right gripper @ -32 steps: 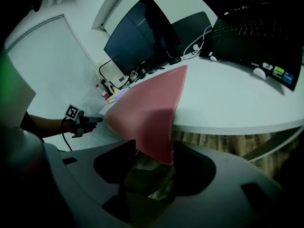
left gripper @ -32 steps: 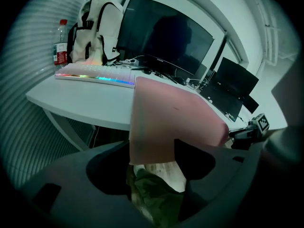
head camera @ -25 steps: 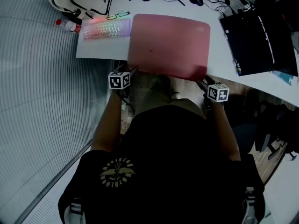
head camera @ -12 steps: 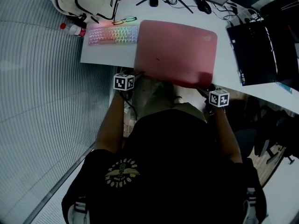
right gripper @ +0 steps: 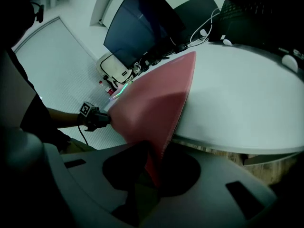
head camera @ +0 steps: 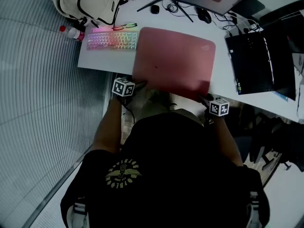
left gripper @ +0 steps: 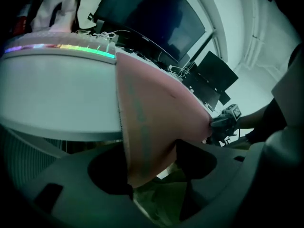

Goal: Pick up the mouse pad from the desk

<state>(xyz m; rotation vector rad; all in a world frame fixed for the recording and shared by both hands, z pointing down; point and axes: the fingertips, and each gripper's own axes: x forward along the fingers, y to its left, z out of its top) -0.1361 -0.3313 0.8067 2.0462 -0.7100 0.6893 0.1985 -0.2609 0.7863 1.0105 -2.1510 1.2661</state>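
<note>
The pink rectangular mouse pad (head camera: 173, 61) overhangs the white desk (head camera: 95, 61) at its near edge. The right gripper (head camera: 205, 99) has just been closing its jaws and now clamps one near corner. The left gripper (head camera: 137, 85) has its jaws apart, with the other near corner between them.

Dim bluish light, rainbow glow from keyboard (head camera: 112, 40), heavy fisheye bending, black vignetted corners, blurred foreground

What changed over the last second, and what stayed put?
The claw of the right gripper has just been closing and now pinches the near right corner of the pink rectangular mouse pad. The left gripper tilted slightly, the near left corner between its claw. The pad still lies on the white desk beside the backlit keyboard.
</note>
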